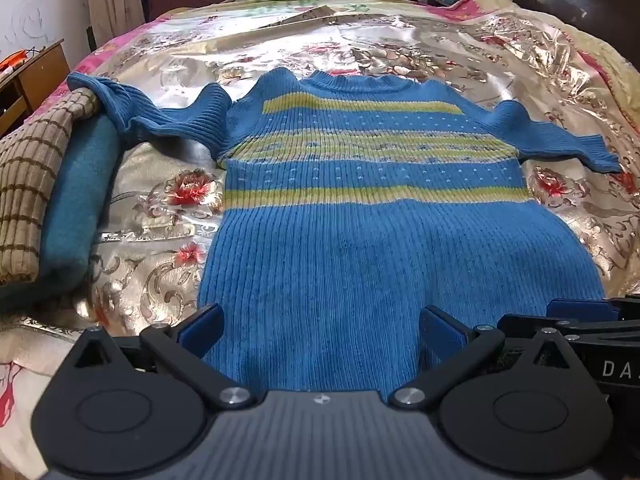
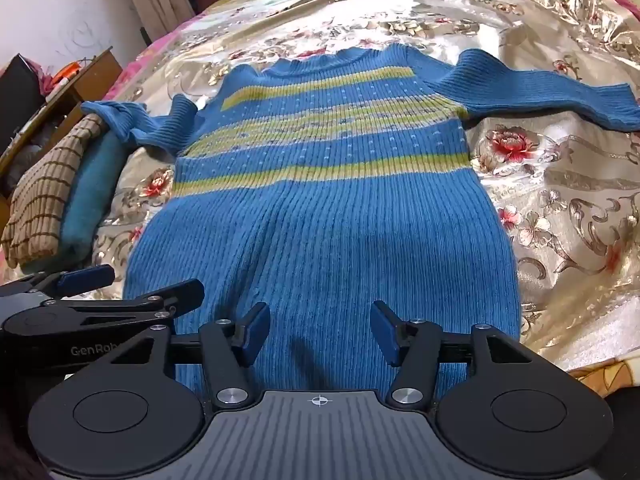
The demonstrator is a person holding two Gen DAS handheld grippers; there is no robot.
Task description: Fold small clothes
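Sweater [image 1: 360, 216]: long axis runs hem-at-bottom to collar-at-top of frame | my left hand-held gripper [image 1: 320, 330] and right hand-held gripper [image 2: 320, 334]: both wide open, empty, side by side at hem.

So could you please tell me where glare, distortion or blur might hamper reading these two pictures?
Left wrist view: strong glare on the shiny floral bedspread beyond the blue striped sweater, edges bowed by the fisheye, sweater sharp. Right wrist view: the same glare washes out the bedspread at upper right, the wooden cabinet leans with the distortion, and the right tongs look sharp.
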